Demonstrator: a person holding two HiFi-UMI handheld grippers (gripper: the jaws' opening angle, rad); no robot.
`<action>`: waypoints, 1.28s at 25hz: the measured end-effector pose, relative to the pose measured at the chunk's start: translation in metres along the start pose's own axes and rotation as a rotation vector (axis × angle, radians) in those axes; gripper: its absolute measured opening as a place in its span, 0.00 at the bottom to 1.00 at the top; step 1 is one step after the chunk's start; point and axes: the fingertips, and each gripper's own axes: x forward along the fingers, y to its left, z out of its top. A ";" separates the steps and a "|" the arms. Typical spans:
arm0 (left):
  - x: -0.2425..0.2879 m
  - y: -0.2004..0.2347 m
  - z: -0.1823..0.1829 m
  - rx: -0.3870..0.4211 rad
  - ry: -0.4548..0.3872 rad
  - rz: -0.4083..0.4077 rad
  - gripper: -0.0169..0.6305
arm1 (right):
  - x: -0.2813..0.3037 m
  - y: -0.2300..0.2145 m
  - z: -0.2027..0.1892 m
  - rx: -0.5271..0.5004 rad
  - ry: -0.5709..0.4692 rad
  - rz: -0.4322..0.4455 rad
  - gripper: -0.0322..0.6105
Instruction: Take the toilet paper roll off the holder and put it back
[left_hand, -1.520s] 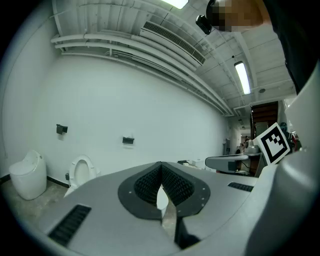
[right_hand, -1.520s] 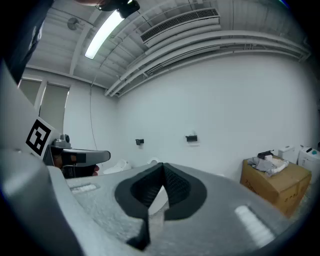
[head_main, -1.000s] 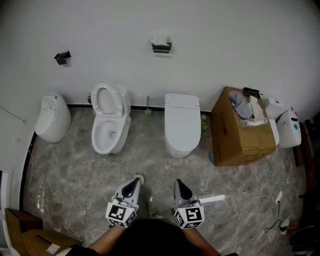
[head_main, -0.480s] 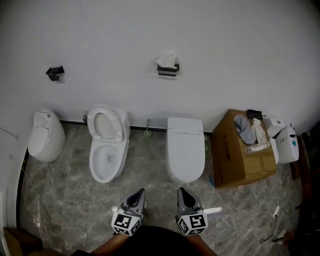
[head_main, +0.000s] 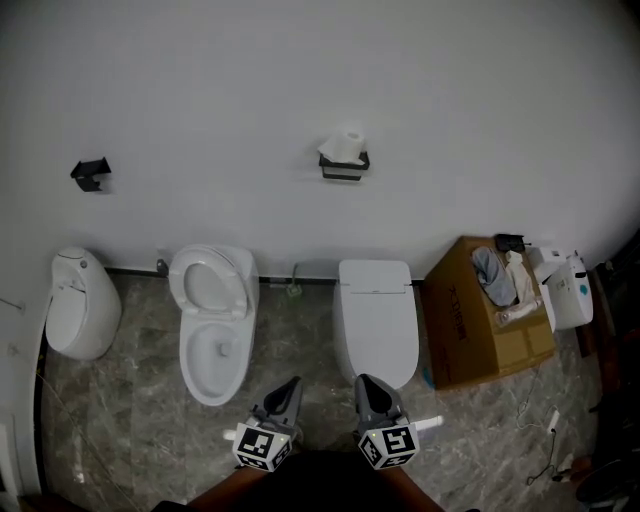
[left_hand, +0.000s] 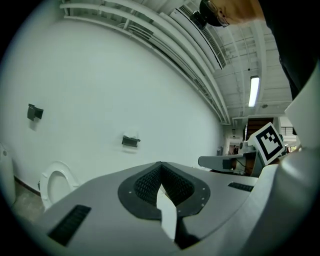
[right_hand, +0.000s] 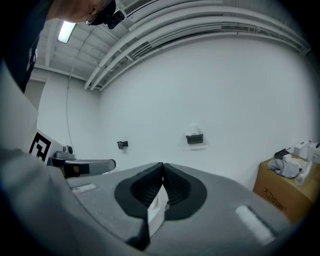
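Observation:
A white toilet paper roll (head_main: 347, 142) sits on a black wall holder (head_main: 343, 168) above the closed toilet (head_main: 376, 318). In the right gripper view the roll (right_hand: 193, 130) and holder (right_hand: 194, 139) lie straight ahead, far off. The left gripper view shows the same holder (left_hand: 130, 141) small on the wall. Both grippers are held low near my body, side by side, pointing at the wall. My left gripper (head_main: 293, 384) is shut with nothing in it. My right gripper (head_main: 362, 380) is shut and empty too.
A second, bare black holder (head_main: 90, 172) hangs at the left. Below stand a white urinal-like fixture (head_main: 78, 303), an open toilet (head_main: 212, 320), and a cardboard box (head_main: 487, 315) with cloths at the right. White appliances (head_main: 567, 290) and cables lie beyond the box.
I have walked toward the wall: the toilets, the box and the holder with its roll have come closer. Both grippers came along, side by side and shut.

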 end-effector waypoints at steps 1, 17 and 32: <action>0.006 0.003 0.000 -0.008 -0.005 -0.002 0.04 | 0.004 -0.003 -0.001 -0.006 0.007 -0.008 0.05; 0.115 0.077 0.011 0.006 0.038 0.003 0.04 | 0.140 -0.057 0.002 0.020 0.031 0.024 0.05; 0.312 0.176 0.069 0.031 0.025 0.092 0.04 | 0.334 -0.171 0.062 0.011 0.011 0.162 0.05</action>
